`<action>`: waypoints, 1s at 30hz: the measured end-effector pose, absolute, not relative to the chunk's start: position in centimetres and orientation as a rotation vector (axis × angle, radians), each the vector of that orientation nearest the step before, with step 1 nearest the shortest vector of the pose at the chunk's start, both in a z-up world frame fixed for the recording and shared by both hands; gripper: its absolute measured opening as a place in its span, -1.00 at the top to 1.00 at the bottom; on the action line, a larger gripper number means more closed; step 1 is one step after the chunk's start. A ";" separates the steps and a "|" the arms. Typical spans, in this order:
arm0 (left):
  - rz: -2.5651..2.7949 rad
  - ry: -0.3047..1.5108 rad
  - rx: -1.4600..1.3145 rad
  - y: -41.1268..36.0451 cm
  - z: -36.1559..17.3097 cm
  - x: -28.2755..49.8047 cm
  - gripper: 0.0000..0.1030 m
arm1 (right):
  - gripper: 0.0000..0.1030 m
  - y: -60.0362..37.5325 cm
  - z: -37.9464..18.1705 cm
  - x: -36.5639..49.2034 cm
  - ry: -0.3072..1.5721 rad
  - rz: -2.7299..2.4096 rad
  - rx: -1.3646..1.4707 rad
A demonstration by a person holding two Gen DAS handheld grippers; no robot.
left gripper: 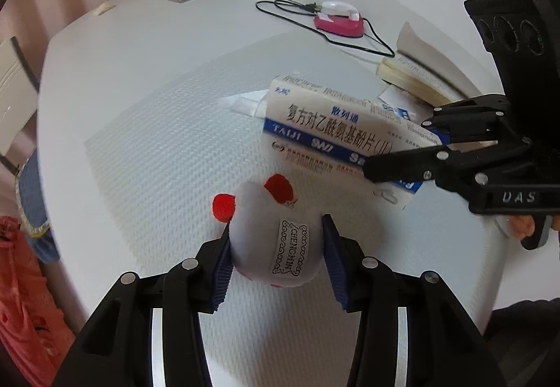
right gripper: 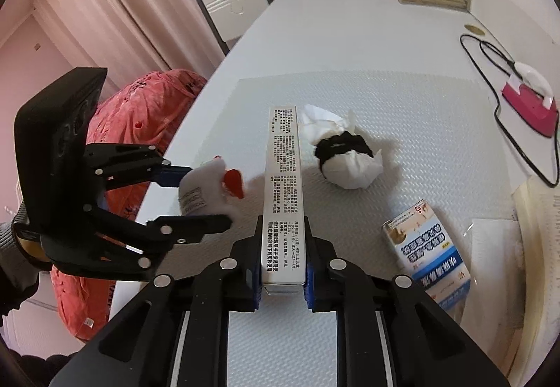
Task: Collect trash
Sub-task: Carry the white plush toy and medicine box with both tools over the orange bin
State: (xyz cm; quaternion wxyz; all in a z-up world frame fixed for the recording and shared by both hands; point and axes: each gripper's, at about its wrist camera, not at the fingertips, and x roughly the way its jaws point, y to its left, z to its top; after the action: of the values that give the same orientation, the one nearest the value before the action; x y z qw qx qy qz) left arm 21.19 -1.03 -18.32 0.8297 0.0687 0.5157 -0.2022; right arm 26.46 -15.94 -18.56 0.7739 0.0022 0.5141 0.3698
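Both tongs are busy: the left gripper (left gripper: 276, 247) has its blue pads pressed against a small grey stuffed toy (left gripper: 276, 240) with red ears, held just above the textured mat (left gripper: 157, 149). Further right, the right gripper (right gripper: 283, 268) is clamped tight on the end of a long white medicine box (right gripper: 283, 191). Beyond it on the mat lie a wadded tissue bundle (right gripper: 344, 156) and a smaller blue-and-white box (right gripper: 428, 254).
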 end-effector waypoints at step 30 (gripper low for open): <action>-0.073 0.942 -0.011 8.0 -7.4 1.1 0.06 | 0.65 -5.5 -6.3 11.7 0.953 1.236 -0.174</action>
State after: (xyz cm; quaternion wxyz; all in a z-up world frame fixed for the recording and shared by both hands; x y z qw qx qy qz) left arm 1.06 8.02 -7.44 0.8905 -0.0052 0.4537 -0.0350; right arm 11.72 -5.52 -6.28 0.7073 -0.0783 0.4291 0.5564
